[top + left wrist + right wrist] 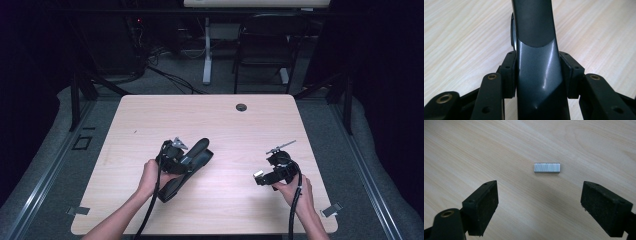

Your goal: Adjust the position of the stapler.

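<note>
A black and dark grey stapler lies slanted on the wooden table, left of the middle. My left gripper is shut on it; in the left gripper view both pads press the sides of the stapler's glossy body, whose top runs away from the camera. My right gripper sits at the right of the table, held by a hand. Its jaws stand wide open in the right gripper view, and a short silver strip of staples lies flat on the wood just beyond them, untouched.
A round cable hole sits near the table's far edge. Metal clips mark the front corners. Beyond the table stand a black chair and a desk leg, with cables on the floor.
</note>
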`<action>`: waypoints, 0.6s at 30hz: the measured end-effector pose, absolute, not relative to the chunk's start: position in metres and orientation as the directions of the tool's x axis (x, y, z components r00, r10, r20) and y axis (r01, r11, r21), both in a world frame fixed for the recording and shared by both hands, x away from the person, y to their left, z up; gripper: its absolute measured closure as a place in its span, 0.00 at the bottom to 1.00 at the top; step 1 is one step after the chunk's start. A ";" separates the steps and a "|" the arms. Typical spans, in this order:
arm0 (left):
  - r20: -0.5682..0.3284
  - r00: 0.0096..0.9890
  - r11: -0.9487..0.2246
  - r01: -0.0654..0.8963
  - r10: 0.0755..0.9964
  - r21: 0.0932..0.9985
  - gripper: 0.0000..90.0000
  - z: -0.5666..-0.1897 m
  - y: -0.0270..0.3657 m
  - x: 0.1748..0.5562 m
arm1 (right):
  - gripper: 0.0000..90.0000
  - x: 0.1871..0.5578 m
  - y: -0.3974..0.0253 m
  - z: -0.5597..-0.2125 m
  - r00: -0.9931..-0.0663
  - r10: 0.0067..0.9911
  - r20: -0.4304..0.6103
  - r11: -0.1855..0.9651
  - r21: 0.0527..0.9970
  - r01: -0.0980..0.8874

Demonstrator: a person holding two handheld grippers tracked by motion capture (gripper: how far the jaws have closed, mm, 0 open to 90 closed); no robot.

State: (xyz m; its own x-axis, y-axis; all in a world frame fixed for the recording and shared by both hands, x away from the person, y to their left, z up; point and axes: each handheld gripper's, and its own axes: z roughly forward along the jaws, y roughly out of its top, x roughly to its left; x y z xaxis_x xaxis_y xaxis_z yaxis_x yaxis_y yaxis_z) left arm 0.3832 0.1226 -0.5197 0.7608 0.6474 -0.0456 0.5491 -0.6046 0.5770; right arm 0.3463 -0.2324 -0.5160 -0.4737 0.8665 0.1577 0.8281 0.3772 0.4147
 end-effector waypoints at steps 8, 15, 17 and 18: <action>-0.055 0.810 -0.647 0.505 0.584 0.571 0.61 -0.519 0.122 0.387 | 0.16 0.347 -0.233 -0.515 -0.480 0.863 0.158 0.385 0.410 0.827; -0.047 0.836 -0.674 0.473 0.547 0.568 0.61 -0.519 0.120 0.388 | 0.16 0.346 -0.235 -0.514 -0.483 0.862 0.153 0.388 0.414 0.823; -0.045 0.843 -0.681 0.464 0.536 0.566 0.61 -0.519 0.120 0.388 | 0.16 0.346 -0.234 -0.514 -0.480 0.864 0.151 0.384 0.417 0.824; -0.047 0.846 -0.684 0.460 0.531 0.566 0.61 -0.519 0.120 0.388 | 0.16 0.346 -0.234 -0.514 -0.476 0.866 0.153 0.379 0.419 0.825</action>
State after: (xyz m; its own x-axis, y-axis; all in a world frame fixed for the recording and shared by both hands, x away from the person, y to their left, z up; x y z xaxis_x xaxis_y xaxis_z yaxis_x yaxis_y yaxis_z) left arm 0.3884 0.1195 -0.5188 0.8463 0.5307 -0.0469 0.4604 -0.6842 0.5657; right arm 0.3461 -0.2336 -0.5139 -0.4760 0.8660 0.1533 0.8249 0.3792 0.4191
